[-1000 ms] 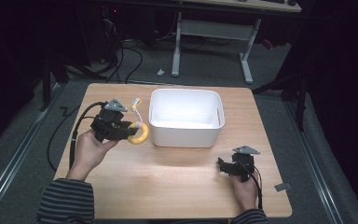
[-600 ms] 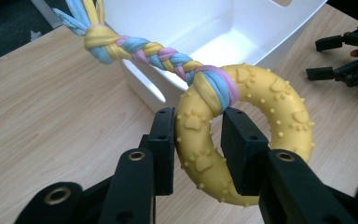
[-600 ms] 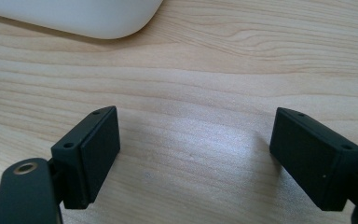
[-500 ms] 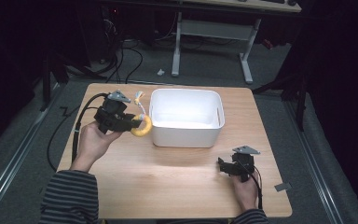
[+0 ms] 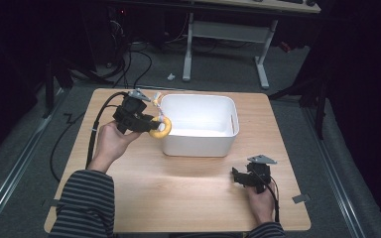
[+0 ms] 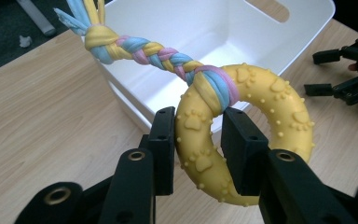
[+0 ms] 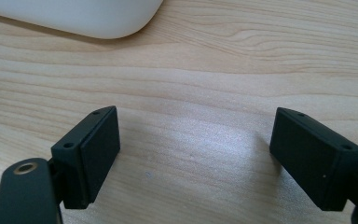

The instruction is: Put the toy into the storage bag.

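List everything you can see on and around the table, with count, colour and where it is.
Bin: one, white, centre of table, nothing seen inside.
Ring toy: one, yellow ring with pastel braided rope, held at the bin's left rim.
Table: one, light wood.
Desk frame: one, grey, on floor behind table.
Left gripper: one, black, clamped on the ring.
Right gripper: one, black, open, low over the table's near right.

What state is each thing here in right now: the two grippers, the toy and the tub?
Left gripper: shut on the yellow rubber ring toy with braided rope tail, held above the table.
Right gripper: open, holding nothing.
White plastic tub: upright, looks empty.
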`<action>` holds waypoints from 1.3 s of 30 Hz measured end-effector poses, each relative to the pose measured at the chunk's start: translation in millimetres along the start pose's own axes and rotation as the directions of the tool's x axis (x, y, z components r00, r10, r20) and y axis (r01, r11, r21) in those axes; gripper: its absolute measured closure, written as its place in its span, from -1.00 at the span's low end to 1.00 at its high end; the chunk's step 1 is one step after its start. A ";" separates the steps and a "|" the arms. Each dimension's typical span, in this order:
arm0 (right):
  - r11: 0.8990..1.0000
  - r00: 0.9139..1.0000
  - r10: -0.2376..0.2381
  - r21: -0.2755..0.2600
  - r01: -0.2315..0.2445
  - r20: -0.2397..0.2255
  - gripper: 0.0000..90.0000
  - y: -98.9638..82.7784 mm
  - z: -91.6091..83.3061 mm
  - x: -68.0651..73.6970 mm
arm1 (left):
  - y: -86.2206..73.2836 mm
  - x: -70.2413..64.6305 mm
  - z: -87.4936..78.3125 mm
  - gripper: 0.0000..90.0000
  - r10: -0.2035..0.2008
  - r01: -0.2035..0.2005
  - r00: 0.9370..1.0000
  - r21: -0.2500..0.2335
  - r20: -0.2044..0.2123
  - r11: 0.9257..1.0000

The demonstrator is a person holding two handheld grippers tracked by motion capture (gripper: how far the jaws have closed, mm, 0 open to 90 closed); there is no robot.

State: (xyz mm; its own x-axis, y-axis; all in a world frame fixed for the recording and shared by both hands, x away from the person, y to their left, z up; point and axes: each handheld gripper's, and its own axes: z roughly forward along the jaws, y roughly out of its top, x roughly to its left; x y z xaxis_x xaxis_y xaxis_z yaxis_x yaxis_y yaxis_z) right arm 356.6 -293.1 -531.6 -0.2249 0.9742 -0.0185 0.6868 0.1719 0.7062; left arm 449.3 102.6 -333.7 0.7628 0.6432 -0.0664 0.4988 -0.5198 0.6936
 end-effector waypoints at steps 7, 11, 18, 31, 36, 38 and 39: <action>1.000 1.000 0.000 0.000 0.000 0.000 -0.65 0.0 0.0 0.0 | 7.7 0.4 11.8 0.47 -0.008 0.008 1.000 0.006 0.010 1.000; 1.000 1.000 0.000 0.000 0.000 0.000 -0.65 0.0 0.1 0.0 | 11.7 -0.5 16.0 0.47 -0.005 0.005 1.000 0.006 0.014 1.000; 1.000 1.000 0.001 0.000 -0.001 0.001 -0.65 0.1 0.1 0.0 | 21.2 -2.4 23.2 0.47 -0.002 0.002 1.000 0.007 0.006 1.000; 1.000 1.000 0.000 0.001 0.000 -0.001 -0.65 -0.2 -0.3 0.3 | 37.8 -10.6 45.1 0.47 0.027 -0.027 1.000 0.024 -0.008 0.999; 1.000 1.000 0.000 0.001 0.000 -0.002 -0.65 -0.1 -0.2 0.3 | 39.4 -12.2 63.1 0.47 0.034 -0.033 0.999 0.060 -0.012 0.998; 1.000 1.000 0.000 0.001 0.000 -0.002 -0.65 -0.1 -0.2 0.3 | 40.1 -12.4 68.1 0.47 0.033 -0.033 0.999 0.066 -0.011 0.997; 1.000 1.000 0.000 0.001 0.000 -0.002 -0.65 -0.1 -0.2 0.3 | 40.1 -12.4 68.1 0.47 0.033 -0.033 0.999 0.066 -0.011 0.997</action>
State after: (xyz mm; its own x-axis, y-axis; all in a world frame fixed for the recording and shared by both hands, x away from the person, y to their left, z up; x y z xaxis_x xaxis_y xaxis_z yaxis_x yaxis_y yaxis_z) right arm 356.3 -292.9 -531.6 -0.2261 0.9740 -0.0169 0.6874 0.1718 0.7057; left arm 487.8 35.5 -353.9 0.7746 0.6315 -0.0355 0.4996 -0.5765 0.6466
